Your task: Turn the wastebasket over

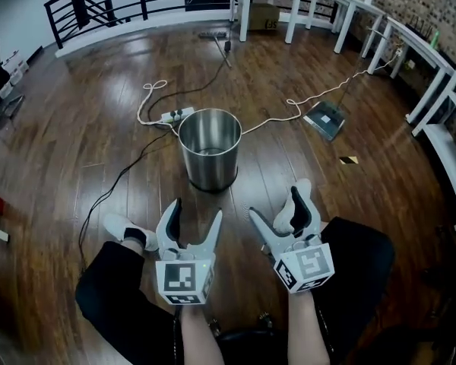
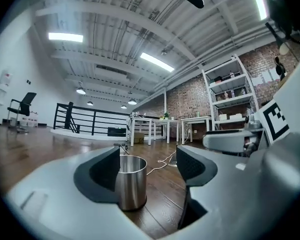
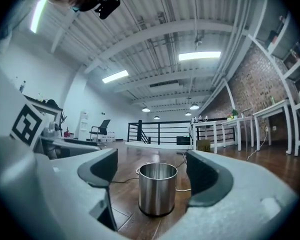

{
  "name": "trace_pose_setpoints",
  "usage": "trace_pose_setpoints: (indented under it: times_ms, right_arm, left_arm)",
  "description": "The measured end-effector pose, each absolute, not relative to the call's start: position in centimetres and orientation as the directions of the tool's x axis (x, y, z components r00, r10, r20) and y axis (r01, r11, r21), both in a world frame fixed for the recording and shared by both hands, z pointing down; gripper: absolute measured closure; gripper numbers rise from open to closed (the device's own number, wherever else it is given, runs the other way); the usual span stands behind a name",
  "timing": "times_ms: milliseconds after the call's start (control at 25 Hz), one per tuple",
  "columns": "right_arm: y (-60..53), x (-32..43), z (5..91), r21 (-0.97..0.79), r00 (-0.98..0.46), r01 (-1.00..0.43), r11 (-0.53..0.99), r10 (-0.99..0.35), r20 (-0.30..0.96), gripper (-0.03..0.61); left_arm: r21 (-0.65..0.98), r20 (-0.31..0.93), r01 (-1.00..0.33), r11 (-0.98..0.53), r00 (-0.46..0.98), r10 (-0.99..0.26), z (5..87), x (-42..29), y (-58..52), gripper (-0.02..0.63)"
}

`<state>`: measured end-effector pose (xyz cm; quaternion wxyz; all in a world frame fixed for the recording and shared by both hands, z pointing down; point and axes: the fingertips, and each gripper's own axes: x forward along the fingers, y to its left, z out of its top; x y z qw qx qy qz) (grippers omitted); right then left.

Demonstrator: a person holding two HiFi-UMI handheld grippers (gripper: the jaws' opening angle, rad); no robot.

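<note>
A shiny steel wastebasket (image 1: 209, 148) stands upright on the wooden floor, its open mouth facing up. It shows beyond the jaws in the left gripper view (image 2: 131, 181) and in the right gripper view (image 3: 157, 188). My left gripper (image 1: 194, 220) hovers in front of it, near my knees, with its jaws spread wide and nothing between them. Beside it, my right gripper (image 1: 277, 204) is also open and empty. Both point level toward the wastebasket and stay well short of it.
A white power strip (image 1: 176, 115) with looping cables lies just behind the wastebasket. A flat scale-like device (image 1: 324, 119) rests to the right. White tables (image 1: 349, 10) line the back right wall, and a black railing (image 1: 114, 2) runs along the far edge. My shoe (image 1: 121, 229) sits at the left.
</note>
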<state>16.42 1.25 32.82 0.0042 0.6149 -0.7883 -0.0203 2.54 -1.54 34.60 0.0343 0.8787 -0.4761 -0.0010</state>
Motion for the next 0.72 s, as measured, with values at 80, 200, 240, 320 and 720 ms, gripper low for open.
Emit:
trace_pose_setpoints:
  times_ms: [80, 200, 240, 320, 720]
  right_arm:
    - [4.3, 16.8, 32.1, 0.043, -0.244, -0.969, 0.242, -0.969, -0.043, 0.169]
    - [7.8, 17.6, 32.4, 0.047, -0.228, -0.973, 0.225, -0.973, -0.047, 0.17]
    - [8.4, 17.7, 31.7, 0.063, -0.226, -0.973, 0.223, -0.973, -0.047, 0.17]
    - [9.0, 18.0, 30.1, 0.069, -0.231, -0.971, 0.227, -0.972, -0.054, 0.17]
    - [13.5, 20.9, 29.4, 0.033, -0.257, -0.966, 0.255, -0.964, -0.065, 0.17]
  left_arm:
    - [0.047, 0.028, -0.849, -0.526, 0.528, -0.849, 34.5, 2.6, 1.6, 0.241]
    - [0.021, 0.019, -0.87, -0.493, 0.494, -0.869, 33.9, 2.4, 5.7, 0.243]
    - [0.013, 0.013, -0.878, -0.478, 0.478, -0.878, 33.5, 2.3, 6.6, 0.247]
    - [-0.002, -0.004, -0.9, -0.436, 0.436, -0.9, 32.3, 2.0, 7.8, 0.262]
    - [-0.025, -0.016, -0.934, -0.357, 0.358, -0.934, 31.6, 3.6, 12.0, 0.287]
